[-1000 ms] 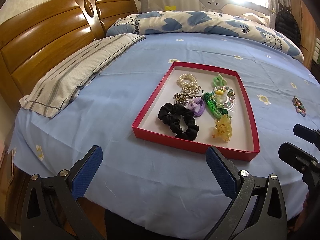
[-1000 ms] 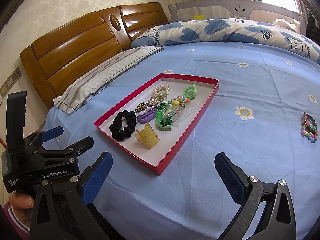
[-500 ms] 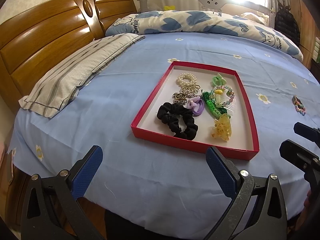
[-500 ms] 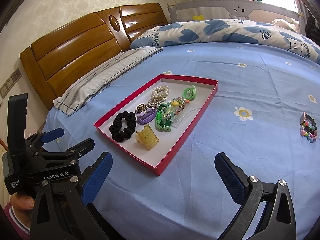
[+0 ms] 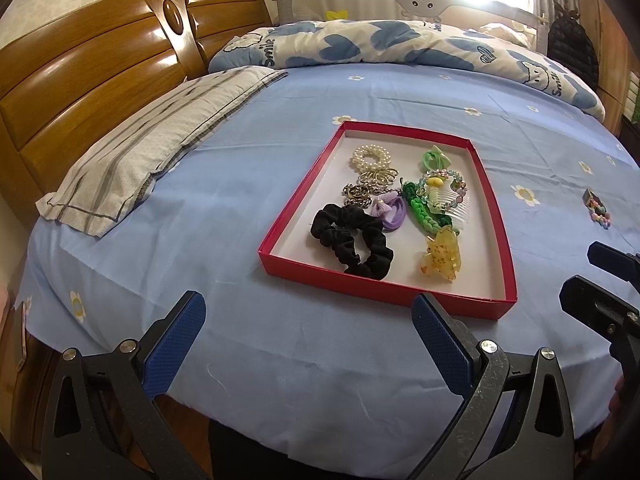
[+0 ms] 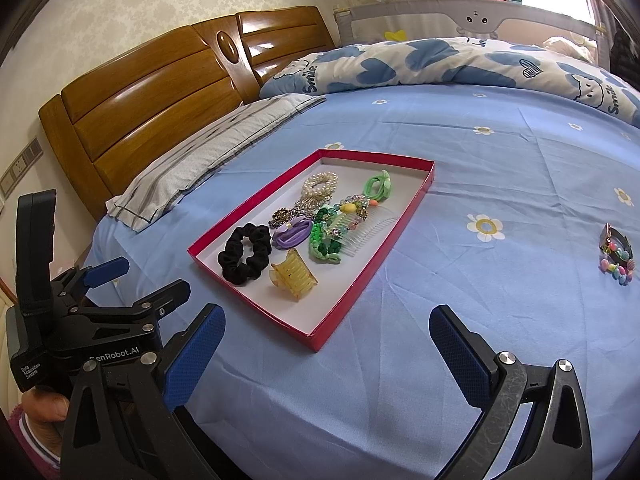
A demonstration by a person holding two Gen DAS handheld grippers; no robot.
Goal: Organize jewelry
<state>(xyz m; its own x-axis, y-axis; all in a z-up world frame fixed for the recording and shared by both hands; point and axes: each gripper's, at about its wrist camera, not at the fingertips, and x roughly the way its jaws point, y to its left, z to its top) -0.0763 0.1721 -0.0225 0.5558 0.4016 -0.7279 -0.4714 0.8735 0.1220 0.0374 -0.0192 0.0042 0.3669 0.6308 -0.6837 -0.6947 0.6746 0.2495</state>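
The left gripper (image 5: 308, 328) and the right gripper (image 6: 328, 340) both hang over the blue sheet (image 6: 500, 168), fingers spread wide, holding nothing. Just past them sits the red tray (image 6: 376, 268) with a black scrunchie (image 6: 244, 254), a yellow claw clip (image 6: 294, 274) and more. A bead bracelet (image 6: 616, 254) lies well apart, out on the sheet.

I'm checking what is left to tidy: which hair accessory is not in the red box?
The colourful beaded piece lies alone on the blue sheet, right of the red box; the black scrunchie, amber claw clip and others lie inside.
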